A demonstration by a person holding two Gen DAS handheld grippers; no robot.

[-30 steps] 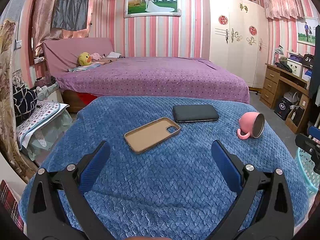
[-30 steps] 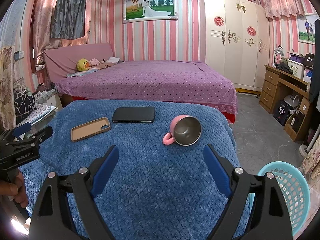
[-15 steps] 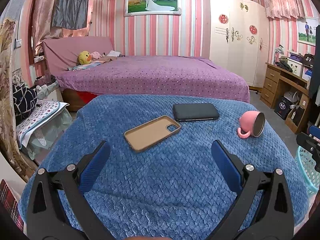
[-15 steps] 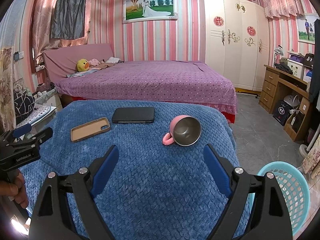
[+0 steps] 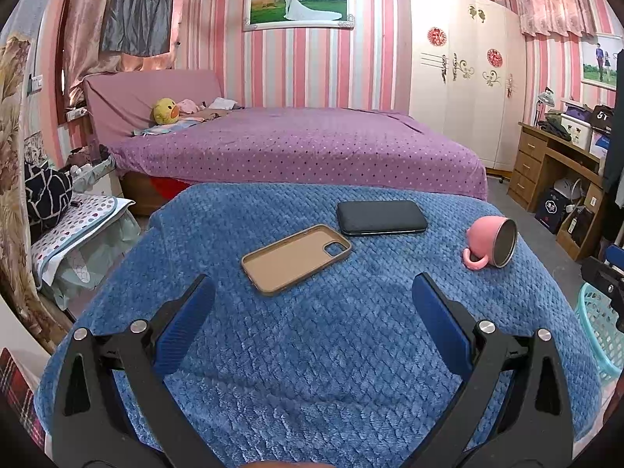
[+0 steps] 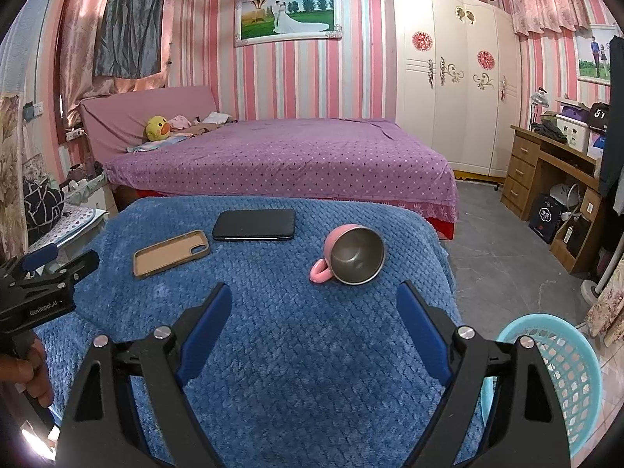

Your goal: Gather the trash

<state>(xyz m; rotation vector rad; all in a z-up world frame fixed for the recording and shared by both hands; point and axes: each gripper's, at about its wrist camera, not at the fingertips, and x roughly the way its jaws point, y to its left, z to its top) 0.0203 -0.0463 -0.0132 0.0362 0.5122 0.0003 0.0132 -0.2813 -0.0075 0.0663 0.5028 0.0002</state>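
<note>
Both tongs, left (image 5: 312, 312) & right (image 6: 314, 314), gape empty; cup (image 6: 353, 253) looks light, stiff, slick w/ metal liner—grab handle/rim.

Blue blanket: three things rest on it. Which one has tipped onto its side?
The pink mug with the metal lining: its mouth faces sideways, while the tan phone case and black phone lie flat.

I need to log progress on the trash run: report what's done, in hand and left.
Done: nothing visible; what shows of the teal basket looks empty. In hand: nothing; left gripper and right gripper are both open. Left: phone case, black phone and tipped pink mug lie on the blue blanket.
</note>
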